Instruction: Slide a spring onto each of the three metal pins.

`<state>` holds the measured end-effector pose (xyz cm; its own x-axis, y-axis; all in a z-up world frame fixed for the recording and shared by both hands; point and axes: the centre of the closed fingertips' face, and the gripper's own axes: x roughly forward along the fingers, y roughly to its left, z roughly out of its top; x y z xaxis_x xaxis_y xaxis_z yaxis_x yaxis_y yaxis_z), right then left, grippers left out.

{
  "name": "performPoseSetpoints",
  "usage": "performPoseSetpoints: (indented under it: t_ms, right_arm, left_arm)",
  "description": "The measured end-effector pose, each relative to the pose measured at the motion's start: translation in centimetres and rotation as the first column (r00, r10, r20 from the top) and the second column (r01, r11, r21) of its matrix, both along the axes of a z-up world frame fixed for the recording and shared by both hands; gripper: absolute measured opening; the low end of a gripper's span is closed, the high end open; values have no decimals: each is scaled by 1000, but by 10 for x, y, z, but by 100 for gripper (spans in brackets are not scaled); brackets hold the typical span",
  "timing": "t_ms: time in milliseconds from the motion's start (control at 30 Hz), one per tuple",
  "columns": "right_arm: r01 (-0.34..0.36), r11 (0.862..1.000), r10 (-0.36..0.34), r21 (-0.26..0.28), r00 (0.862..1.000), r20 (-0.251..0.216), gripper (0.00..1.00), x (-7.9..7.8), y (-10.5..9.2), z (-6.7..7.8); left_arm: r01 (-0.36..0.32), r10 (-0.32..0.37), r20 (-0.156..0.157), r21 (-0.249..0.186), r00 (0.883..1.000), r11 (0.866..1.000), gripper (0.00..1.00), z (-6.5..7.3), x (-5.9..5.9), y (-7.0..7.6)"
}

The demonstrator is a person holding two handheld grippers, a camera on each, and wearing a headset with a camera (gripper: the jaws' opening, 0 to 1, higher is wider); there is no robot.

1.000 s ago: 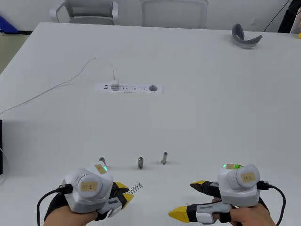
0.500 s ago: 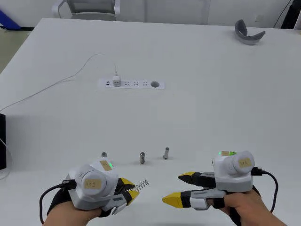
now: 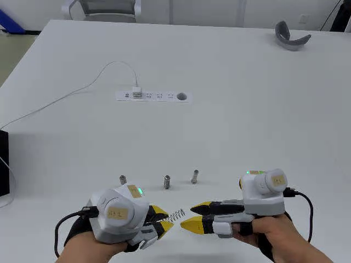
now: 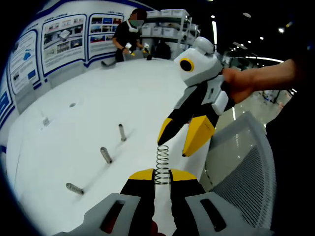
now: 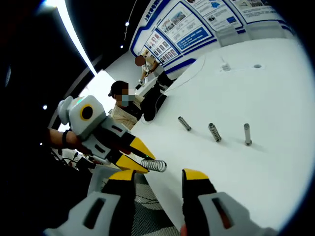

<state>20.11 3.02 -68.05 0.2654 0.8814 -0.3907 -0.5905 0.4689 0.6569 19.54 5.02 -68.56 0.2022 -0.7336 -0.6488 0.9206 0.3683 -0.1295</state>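
— Low over the counter's (image 3: pixel 247 137) near edge, left tongs (image 3: pixel 166 221) clamp one end of the spring (image 3: pixel 176 215), pointing right.
— Right tongs (image 3: pixel 188 216) level, parted, facing its free end; pins (image 3: pixel 167 182) stand behind.

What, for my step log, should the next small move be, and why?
Probably close the right gripper on the free end of the spring: the left gripper holds its other end, and the open right jaws sit at its tip.

A lab-like hall; posters (image 4: pixel 61 39) line the wall, upper left; shelving (image 4: pixel 170 19) behind; white counter (image 3: pixel 247 109) with power strip (image 3: pixel 153 96).
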Motion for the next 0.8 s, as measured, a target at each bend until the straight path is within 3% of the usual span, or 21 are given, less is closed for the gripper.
performPoseSetpoints:
  t_ms: [133,367,600,800]
  right_arm:
    - [-12,998,14,65,999,-31,32,-2,6,6]
    - [-27,994,33,110,998,-57,27,-5,10,9]
    - [-52,989,61,139,996,-63,19,-4,9,16]
    - [-86,989,92,123,995,-46,14,-5,11,17]
  left_arm:
    - [9,-9,-3,-5,1000,1000,11,1,-2,-3]
    - [36,-36,5,-12,999,999,11,5,-6,-9]
    - [66,-66,14,-11,998,998,11,5,-7,-10]
    - [87,-87,24,-9,996,996,10,7,-6,-11]
